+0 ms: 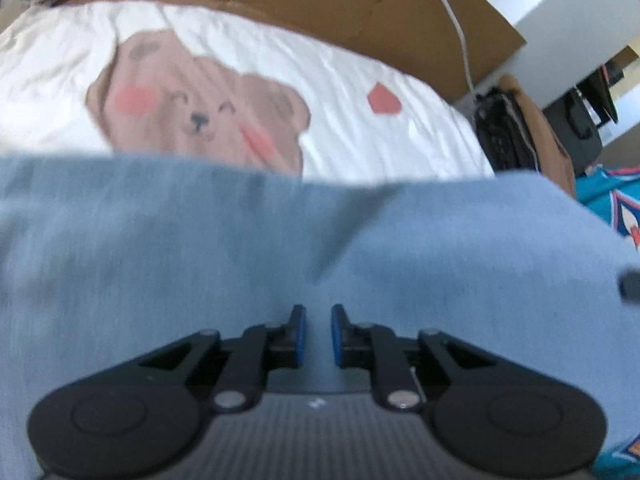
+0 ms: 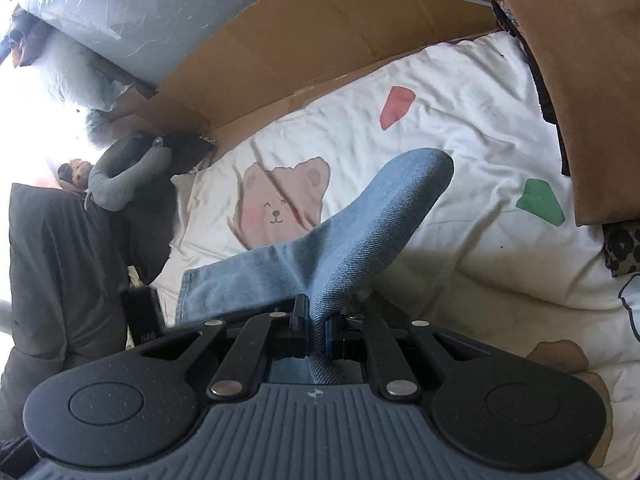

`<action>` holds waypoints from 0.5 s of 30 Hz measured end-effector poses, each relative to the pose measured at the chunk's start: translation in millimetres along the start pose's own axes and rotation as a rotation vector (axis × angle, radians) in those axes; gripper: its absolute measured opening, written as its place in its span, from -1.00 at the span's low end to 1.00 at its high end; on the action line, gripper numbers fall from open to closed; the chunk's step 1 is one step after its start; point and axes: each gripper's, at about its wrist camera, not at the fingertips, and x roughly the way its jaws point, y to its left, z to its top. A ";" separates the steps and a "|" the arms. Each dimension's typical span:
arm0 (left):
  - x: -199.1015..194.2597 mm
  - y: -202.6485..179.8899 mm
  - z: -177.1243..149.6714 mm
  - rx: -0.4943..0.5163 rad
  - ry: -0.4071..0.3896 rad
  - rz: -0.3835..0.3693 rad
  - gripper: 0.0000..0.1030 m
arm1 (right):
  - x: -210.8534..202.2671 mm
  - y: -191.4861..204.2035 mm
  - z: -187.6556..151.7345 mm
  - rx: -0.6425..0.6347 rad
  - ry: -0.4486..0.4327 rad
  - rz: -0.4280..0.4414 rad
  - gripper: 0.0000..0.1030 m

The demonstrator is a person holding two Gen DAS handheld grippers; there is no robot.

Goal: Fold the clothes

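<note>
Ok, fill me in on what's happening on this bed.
A person is folding blue jeans on a white bear-print bedsheet with two handheld grippers. The right gripper is shut on a fold of the denim and holds it raised. The left gripper sits over the jeans with a narrow gap between its pads, nothing pinched.

A white bear-print bedsheet (image 2: 460, 128) covered the bed, flattened brown cardboard (image 2: 320, 28) lay beyond it, and strong daylight glared from the left side (image 2: 36, 120).
</note>
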 end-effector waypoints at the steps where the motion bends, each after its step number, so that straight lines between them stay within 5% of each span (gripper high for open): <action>1: 1.6 -1.3 4.2 0.007 -0.008 0.004 -0.75 | 0.0 0.1 0.2 0.001 0.000 0.001 -0.90; 15: 27.3 -3.1 46.0 0.028 -0.045 0.061 -0.90 | 2.3 -2.7 0.8 -0.029 0.012 0.015 -0.90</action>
